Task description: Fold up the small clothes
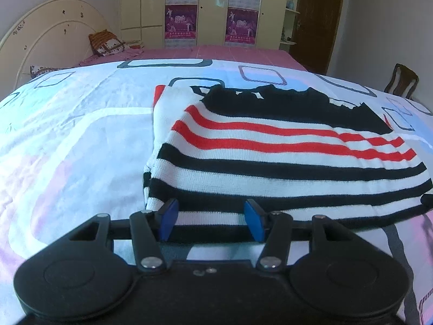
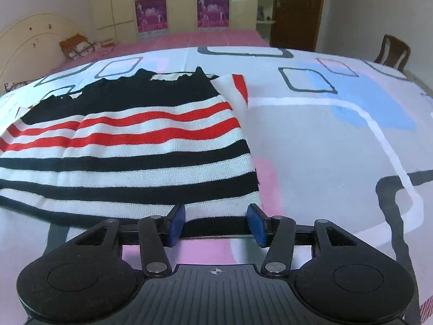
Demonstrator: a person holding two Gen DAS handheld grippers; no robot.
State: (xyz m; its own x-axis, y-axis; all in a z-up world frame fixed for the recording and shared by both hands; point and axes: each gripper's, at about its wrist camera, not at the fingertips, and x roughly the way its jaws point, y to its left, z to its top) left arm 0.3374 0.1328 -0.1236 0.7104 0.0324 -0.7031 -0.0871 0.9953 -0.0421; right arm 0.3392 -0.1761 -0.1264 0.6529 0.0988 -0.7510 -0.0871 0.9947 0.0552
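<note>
A knitted striped garment [image 1: 270,162], white with red and black stripes and a black top part, lies folded flat on the patterned bedspread [image 1: 81,149]. My left gripper [image 1: 210,211] stands open at the garment's near left corner. Its blue pads [image 1: 169,218] straddle the black hem without pressing it. In the right wrist view the same garment [image 2: 135,149] fills the left half. My right gripper [image 2: 216,214] stands open at its near right corner, with the hem lying between its blue pads [image 2: 257,223]. The bedspread [image 2: 324,149] runs off to the right.
A pink sheet [image 1: 230,52] covers the far part of the bed. At the back left are a cream headboard [image 1: 48,27] and a pillow [image 1: 107,42]. Behind the bed stand a wardrobe with purple posters [image 1: 181,8] and a dark door [image 1: 316,19]. A wooden chair [image 1: 402,81] is at the right.
</note>
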